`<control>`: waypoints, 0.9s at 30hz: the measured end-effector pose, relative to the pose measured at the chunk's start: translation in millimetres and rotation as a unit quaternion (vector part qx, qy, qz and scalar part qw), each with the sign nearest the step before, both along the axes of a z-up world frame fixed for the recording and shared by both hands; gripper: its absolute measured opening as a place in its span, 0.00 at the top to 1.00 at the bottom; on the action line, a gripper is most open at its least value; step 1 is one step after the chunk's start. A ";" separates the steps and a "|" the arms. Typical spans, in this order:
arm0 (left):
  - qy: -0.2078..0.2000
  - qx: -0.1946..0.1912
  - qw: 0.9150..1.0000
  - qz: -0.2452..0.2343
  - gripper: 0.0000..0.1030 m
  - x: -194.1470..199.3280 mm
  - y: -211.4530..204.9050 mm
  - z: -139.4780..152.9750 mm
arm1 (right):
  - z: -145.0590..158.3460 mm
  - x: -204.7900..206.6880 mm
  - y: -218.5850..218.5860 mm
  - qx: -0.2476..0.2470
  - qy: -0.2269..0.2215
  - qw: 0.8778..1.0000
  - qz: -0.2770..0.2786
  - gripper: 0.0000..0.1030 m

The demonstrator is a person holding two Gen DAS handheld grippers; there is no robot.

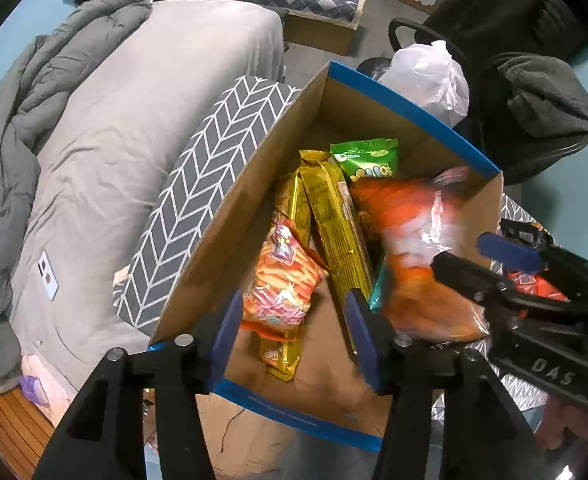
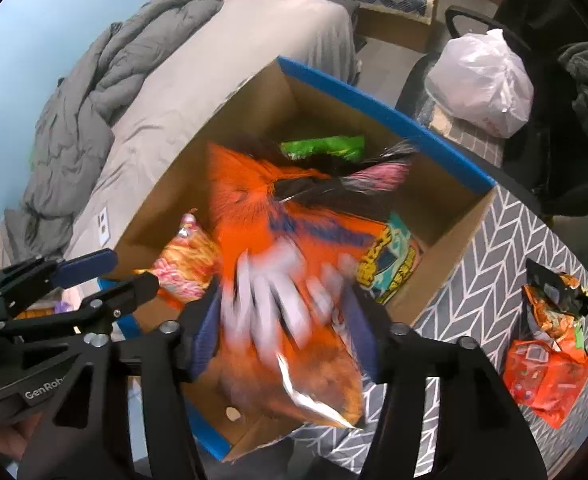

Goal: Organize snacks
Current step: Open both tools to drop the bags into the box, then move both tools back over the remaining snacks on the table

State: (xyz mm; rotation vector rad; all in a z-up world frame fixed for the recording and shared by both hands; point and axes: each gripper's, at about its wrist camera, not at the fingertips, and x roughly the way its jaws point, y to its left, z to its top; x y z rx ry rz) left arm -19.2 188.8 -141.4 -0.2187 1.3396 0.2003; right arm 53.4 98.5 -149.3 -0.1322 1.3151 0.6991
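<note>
Blue-rimmed brown box [image 1: 410,112], grey chevron cloth [image 1: 197,184], seemingly orange blurred bag [image 2: 285,264]

Bedroom: bed [image 1: 141,128], rumpled duvet [image 1: 21,120]

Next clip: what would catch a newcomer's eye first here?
The big orange bag, blurred, sits between the right gripper's fingers over the open box. Inside lie gold packs, a green bag at the far end and an orange-pink bag. The left gripper hangs open at the near rim.
</note>
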 end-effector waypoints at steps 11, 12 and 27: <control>-0.013 0.007 0.999 -0.032 0.32 7.1 -19.6 15.6 | 16.8 11.4 -30.4 0.001 -0.017 0.999 -0.050 0.28; -0.016 0.007 0.999 -0.037 0.32 7.5 -23.4 17.9 | 17.1 11.6 -35.0 0.002 -0.015 0.998 -0.055 0.28; -0.018 -0.004 0.992 -0.124 0.32 20.3 -97.0 29.0 | 11.6 -1.6 -138.5 -0.029 -0.002 0.990 -0.138 0.23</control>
